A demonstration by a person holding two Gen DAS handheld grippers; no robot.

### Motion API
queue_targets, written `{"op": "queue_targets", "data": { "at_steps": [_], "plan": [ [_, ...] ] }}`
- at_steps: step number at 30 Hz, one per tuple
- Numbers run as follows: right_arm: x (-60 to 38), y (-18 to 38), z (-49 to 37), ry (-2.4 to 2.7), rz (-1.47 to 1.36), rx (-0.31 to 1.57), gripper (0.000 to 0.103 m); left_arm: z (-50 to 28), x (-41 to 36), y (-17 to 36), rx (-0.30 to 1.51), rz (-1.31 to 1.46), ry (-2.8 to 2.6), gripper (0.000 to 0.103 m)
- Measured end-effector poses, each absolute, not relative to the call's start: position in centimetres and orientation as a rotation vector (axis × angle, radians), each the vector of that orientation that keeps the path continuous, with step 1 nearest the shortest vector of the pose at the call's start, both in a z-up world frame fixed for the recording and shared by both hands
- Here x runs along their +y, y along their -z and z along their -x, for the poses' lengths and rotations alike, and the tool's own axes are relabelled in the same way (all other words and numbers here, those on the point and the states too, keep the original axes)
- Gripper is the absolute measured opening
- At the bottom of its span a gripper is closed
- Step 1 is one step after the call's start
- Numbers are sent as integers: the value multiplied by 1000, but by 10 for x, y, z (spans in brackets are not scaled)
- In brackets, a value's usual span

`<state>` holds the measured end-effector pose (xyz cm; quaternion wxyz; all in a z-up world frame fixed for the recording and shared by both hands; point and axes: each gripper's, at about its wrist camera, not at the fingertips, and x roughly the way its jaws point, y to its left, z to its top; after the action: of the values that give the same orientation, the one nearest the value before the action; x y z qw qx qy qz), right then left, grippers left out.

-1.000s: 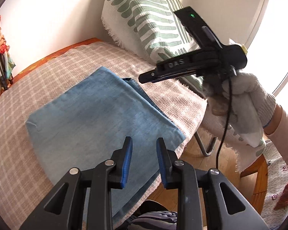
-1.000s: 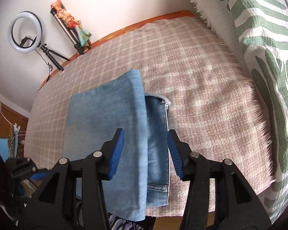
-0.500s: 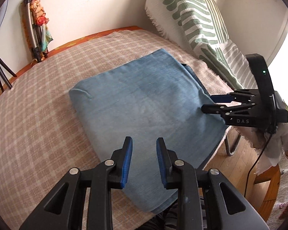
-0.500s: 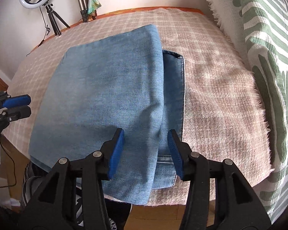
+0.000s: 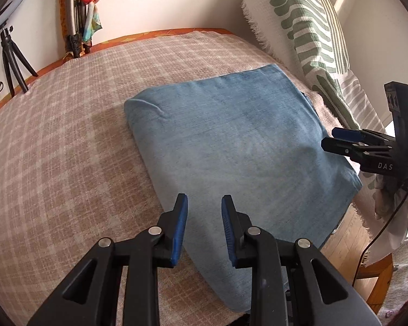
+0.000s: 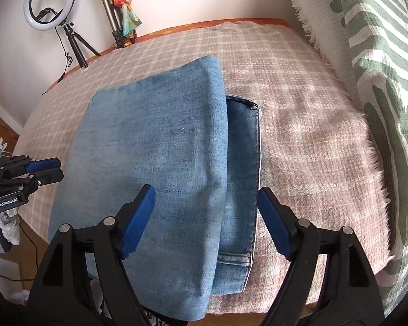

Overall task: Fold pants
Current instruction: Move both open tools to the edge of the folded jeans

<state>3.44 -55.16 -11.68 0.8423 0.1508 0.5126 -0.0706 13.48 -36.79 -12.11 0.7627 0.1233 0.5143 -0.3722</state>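
Blue denim pants (image 5: 231, 141) lie folded into a thick rectangle on the checked blanket (image 5: 54, 149). In the right wrist view the top fold (image 6: 155, 141) leaves a darker strip with a stitched hem (image 6: 242, 163) showing along its right side. My left gripper (image 5: 204, 198) hovers over the near left edge of the pants, its blue pads a narrow gap apart with nothing between them. My right gripper (image 6: 206, 190) hangs above the fold's right edge. Its jaws are opening wide and press on nothing. Each gripper shows in the other's view, the right one (image 5: 337, 138) and the left one (image 6: 49, 168).
A green-and-white patterned pillow (image 6: 380, 81) stands along the right side of the bed. A ring light on a tripod (image 6: 50, 2) and a draped stand (image 6: 122, 8) are by the far wall. Wooden floor (image 5: 348, 225) lies beyond the bed's near edge.
The right gripper's jaws have spread much wider and it has come down closer to the pants. The left gripper has swung across to the pants' left side and dropped lower.
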Motion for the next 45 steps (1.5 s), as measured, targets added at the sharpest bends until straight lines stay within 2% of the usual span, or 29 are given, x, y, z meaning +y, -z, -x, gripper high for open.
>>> {"op": "queue_targets", "data": {
  "at_steps": [3, 5, 10, 13, 14, 15, 17, 31, 45],
  "plan": [
    [-563, 123, -43, 132, -337, 1103, 84, -143, -368, 128, 1142, -271, 784, 23],
    [-572, 128, -48, 124, -370, 1106, 91, -147, -368, 132, 1154, -276, 767, 23],
    [-588, 140, -56, 100, -433, 1113, 93, -154, -369, 142, 1164, -268, 781, 23],
    [-592, 145, -59, 92, -426, 1121, 100, -157, -369, 147, 1159, -262, 798, 26],
    [-593, 147, -60, 84, -428, 1122, 101, -158, -369, 148, 1153, -261, 800, 34],
    [-595, 149, -61, 73, -438, 1121, 101, -159, -368, 150, 1141, -262, 792, 51],
    [-599, 152, -62, 61, -462, 1121, 101, -164, -364, 153, 1128, -259, 769, 70],
    [-603, 162, -71, -107, -472, 1074, 103, -195, -356, 165, 1159, -72, 811, 71],
    [-605, 162, -77, -189, -488, 1038, 103, -201, -368, 166, 1141, -67, 851, 71]
  ]
}}
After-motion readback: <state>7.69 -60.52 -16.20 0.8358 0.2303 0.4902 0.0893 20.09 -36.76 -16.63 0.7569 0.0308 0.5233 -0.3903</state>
